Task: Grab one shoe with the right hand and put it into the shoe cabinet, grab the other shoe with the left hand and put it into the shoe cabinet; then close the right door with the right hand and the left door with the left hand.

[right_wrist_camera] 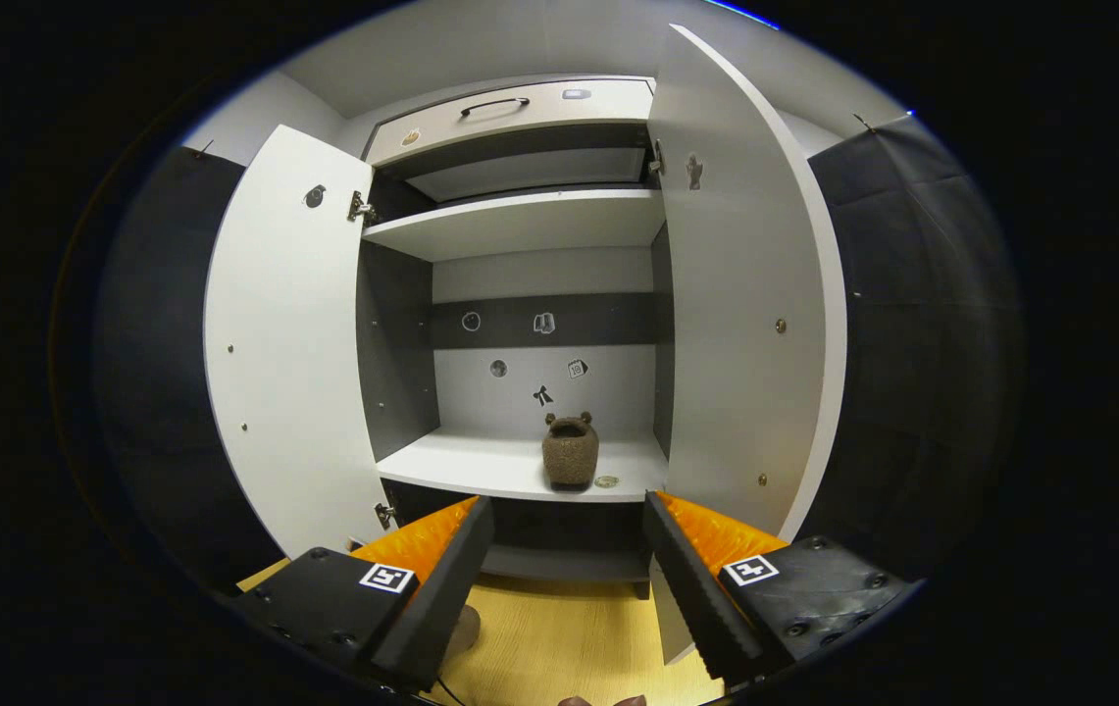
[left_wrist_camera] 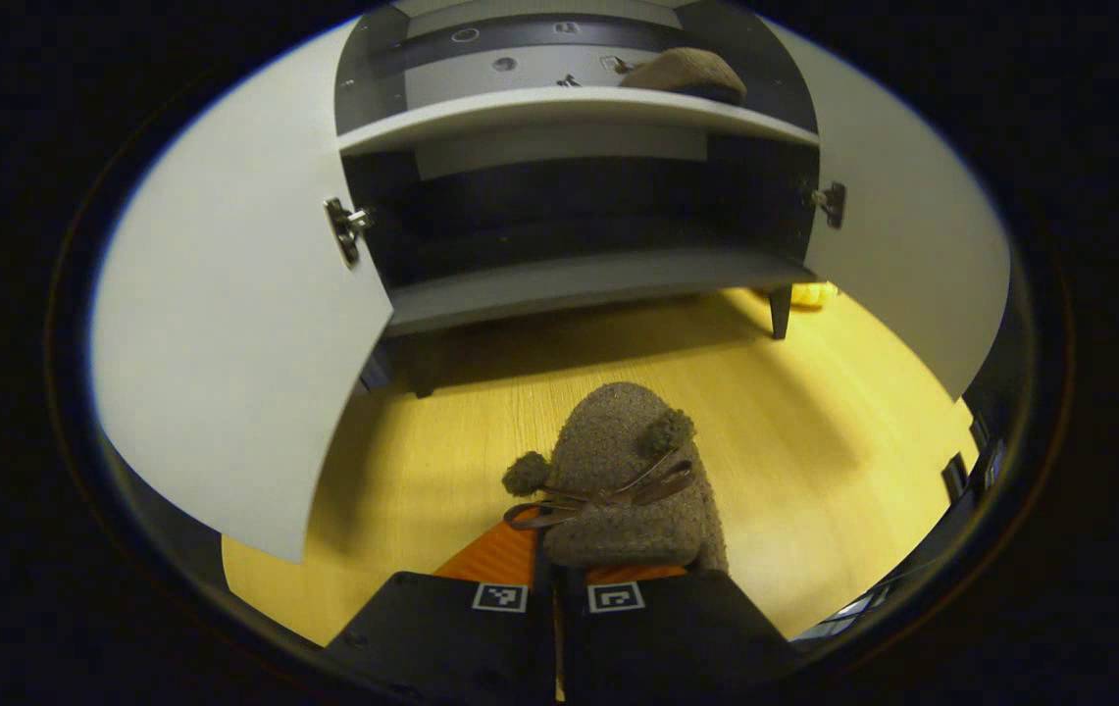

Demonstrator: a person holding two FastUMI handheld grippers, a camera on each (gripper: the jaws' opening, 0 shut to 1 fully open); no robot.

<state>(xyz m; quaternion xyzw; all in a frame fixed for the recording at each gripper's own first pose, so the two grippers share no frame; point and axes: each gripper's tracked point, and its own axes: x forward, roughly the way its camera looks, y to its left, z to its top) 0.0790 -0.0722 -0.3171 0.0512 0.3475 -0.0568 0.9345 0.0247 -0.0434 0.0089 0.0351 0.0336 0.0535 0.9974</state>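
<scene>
In the left gripper view a brown fuzzy shoe (left_wrist_camera: 618,471) with two pompoms and a bow hangs just above the wooden floor (left_wrist_camera: 814,422). My left gripper (left_wrist_camera: 559,569) is shut on its heel end, toe pointing at the shoe cabinet (left_wrist_camera: 598,284). A second brown shoe (left_wrist_camera: 686,71) lies on the cabinet's upper shelf, to the right. In the right gripper view that shoe (right_wrist_camera: 570,449) stands on the white middle shelf (right_wrist_camera: 481,466). My right gripper (right_wrist_camera: 569,510) is open and empty in front of the shelf, a little below it.
Both white cabinet doors stand wide open: the left door (right_wrist_camera: 284,343) and right door (right_wrist_camera: 745,294), also seen as the left door (left_wrist_camera: 235,343) and right door (left_wrist_camera: 902,245). A drawer (right_wrist_camera: 510,103) with a handle tops the cabinet. Black cloth walls flank it.
</scene>
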